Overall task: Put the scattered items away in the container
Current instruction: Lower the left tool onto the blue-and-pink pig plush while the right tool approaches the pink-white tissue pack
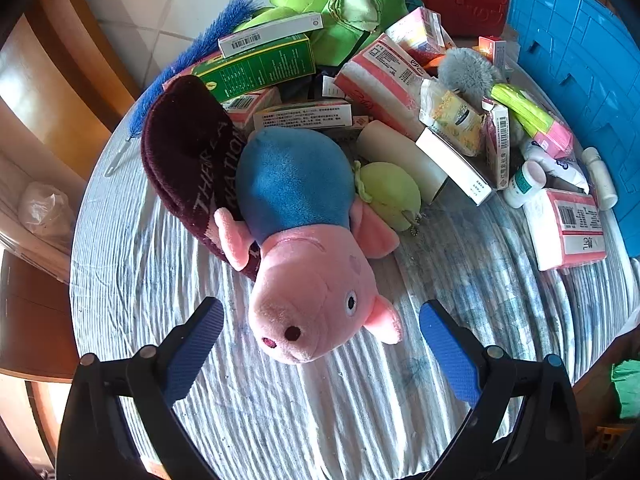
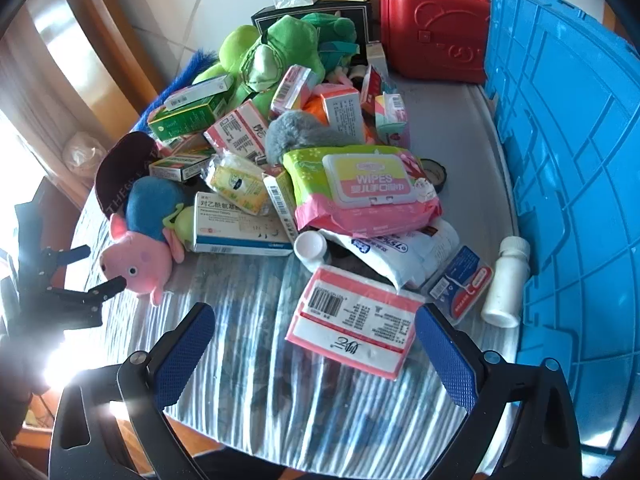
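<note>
A pink pig plush in a blue shirt (image 1: 308, 248) lies on the striped tablecloth, its snout between the tips of my open left gripper (image 1: 320, 352); it also shows in the right wrist view (image 2: 140, 244). My left gripper shows there too (image 2: 86, 272), open by the pig's head. My right gripper (image 2: 316, 352) is open and empty, with a pink and white tissue pack (image 2: 354, 322) between its fingertips. The blue crate (image 2: 568, 184) stands at the right; it shows in the left wrist view as well (image 1: 580, 76).
A heap fills the table: a green plush (image 2: 272, 56), medicine boxes (image 2: 236, 224), a wipes pack (image 2: 364, 188), a maroon hat (image 1: 188, 152), a white bottle (image 2: 506, 284), a red case (image 2: 434, 24). The table edge (image 2: 280, 460) is near.
</note>
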{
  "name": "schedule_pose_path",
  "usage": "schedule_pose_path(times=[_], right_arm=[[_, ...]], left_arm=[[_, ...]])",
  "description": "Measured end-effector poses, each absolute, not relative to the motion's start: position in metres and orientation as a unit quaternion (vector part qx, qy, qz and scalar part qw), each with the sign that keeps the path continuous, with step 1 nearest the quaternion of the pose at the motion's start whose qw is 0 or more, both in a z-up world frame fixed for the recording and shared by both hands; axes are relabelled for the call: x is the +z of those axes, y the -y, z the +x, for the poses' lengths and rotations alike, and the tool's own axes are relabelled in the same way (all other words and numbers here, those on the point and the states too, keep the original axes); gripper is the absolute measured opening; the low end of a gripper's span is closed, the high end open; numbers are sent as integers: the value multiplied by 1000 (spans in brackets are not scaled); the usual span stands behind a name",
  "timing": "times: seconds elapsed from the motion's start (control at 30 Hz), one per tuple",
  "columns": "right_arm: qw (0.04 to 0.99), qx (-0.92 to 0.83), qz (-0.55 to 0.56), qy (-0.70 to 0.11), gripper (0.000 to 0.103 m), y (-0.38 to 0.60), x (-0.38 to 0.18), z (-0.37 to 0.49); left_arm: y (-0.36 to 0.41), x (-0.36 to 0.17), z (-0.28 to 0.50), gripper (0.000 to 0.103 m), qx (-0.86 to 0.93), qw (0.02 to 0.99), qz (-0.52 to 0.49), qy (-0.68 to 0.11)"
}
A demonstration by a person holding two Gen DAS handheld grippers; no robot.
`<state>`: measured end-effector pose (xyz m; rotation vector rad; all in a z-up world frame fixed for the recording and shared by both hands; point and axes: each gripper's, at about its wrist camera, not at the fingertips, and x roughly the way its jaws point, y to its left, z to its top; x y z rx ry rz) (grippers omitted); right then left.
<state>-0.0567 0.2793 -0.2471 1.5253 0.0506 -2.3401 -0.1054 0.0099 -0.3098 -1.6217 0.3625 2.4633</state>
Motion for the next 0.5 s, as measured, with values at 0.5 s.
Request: schedule_pose_path(times=[0.5], right_arm=[[202, -771, 575, -182, 102, -262, -342, -65]], left_arm=[[-7, -361, -129, 100, 813, 57, -570, -101]])
